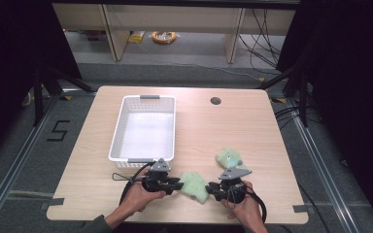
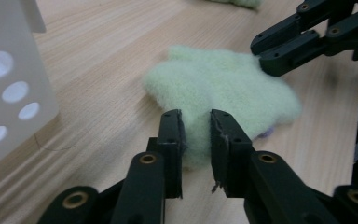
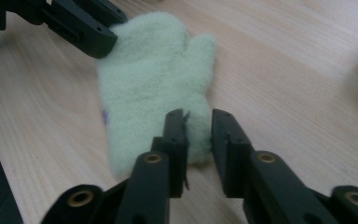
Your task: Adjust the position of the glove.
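Note:
A pale green fuzzy mitten (image 1: 194,184) lies flat near the table's front edge, between my two grippers. My left gripper (image 1: 177,185) comes at it from the left, and in the left gripper view its jaws (image 2: 196,126) pinch the near edge of the mitten (image 2: 223,88). My right gripper (image 1: 211,188) comes from the right, and in the right gripper view it (image 3: 198,123) is closed on the cuff edge of the mitten (image 3: 154,60). Each gripper view also shows the other gripper's tips on the far edge (image 2: 270,58) (image 3: 98,39).
A second green mitten (image 1: 229,158) lies just behind my right gripper. A white perforated basket (image 1: 119,126) stands behind my left gripper, its wall (image 2: 9,93) close by. A round cable hole (image 1: 215,101) sits at the table's far side.

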Demonstrator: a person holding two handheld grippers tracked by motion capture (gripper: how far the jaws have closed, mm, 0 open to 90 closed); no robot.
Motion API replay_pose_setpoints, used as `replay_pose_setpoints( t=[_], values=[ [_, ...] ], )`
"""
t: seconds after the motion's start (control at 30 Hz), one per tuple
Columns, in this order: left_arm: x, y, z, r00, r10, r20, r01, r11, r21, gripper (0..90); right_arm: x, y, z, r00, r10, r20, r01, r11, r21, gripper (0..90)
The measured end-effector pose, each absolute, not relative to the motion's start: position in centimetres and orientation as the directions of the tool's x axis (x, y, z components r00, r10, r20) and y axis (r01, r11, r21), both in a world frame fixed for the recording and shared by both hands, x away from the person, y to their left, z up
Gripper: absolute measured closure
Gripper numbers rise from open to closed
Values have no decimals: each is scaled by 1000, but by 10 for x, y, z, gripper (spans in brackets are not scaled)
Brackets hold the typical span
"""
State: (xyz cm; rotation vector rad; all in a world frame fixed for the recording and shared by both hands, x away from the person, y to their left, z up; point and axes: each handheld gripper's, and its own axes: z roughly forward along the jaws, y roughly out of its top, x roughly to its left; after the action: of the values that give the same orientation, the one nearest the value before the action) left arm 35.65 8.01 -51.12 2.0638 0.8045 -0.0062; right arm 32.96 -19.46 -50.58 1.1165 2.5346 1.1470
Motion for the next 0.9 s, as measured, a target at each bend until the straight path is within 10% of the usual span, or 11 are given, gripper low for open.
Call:
replay_pose_setpoints(
  t=[0.5, 0.9],
  values=[
    [350, 63, -504, 786, 519, -337, 542, -316, 779, 819, 345, -204, -479, -782, 623, -38, 416, 566, 712, 881],
    [351, 56, -516, 762, 537, -362, 574, -300, 762, 778, 356, -216, -493, -772, 636, -3, 476, 581, 660, 856]
  ],
)
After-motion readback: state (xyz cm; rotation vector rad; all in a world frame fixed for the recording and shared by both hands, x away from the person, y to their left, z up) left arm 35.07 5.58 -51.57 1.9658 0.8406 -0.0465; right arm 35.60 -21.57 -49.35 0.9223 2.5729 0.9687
